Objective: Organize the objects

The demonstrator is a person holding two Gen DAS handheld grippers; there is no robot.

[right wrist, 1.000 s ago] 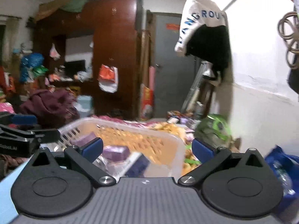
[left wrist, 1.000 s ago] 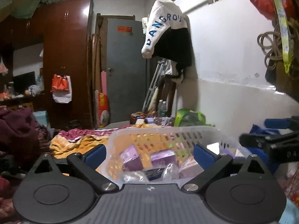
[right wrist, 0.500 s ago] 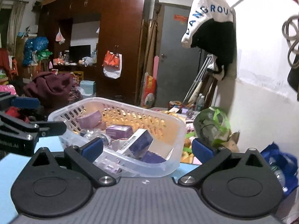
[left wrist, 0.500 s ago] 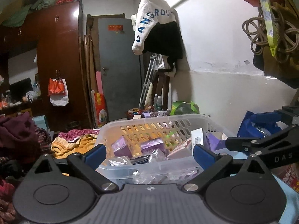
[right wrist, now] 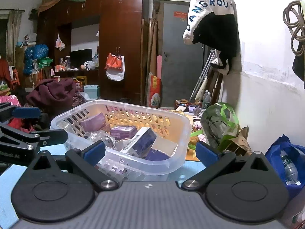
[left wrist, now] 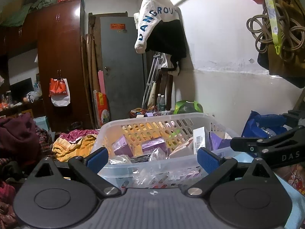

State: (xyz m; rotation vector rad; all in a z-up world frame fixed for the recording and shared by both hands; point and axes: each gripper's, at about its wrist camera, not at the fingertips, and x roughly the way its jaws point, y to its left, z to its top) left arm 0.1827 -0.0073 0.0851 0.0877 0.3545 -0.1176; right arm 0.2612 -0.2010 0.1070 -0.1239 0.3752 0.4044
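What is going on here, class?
A person is tidying, holding a claw in each hand. Both the left claw and the right claw are open and empty, facing a clear plastic basket on a blue surface. The basket already holds purple boxes and plastic-wrapped packets.

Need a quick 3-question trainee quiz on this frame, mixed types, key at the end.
1. True or false: the left tool is shut on a purple box.
2. Multiple choice: where does the clear plastic basket sit? A) on the light blue surface B) on the bare floor C) hanging from the wall
3. Fill in: the white-ended box in the basket lies ____ (upright / tilted).

Key: 1 false, both the left tool and the right tool are open and empty. 2 A. 3 tilted.
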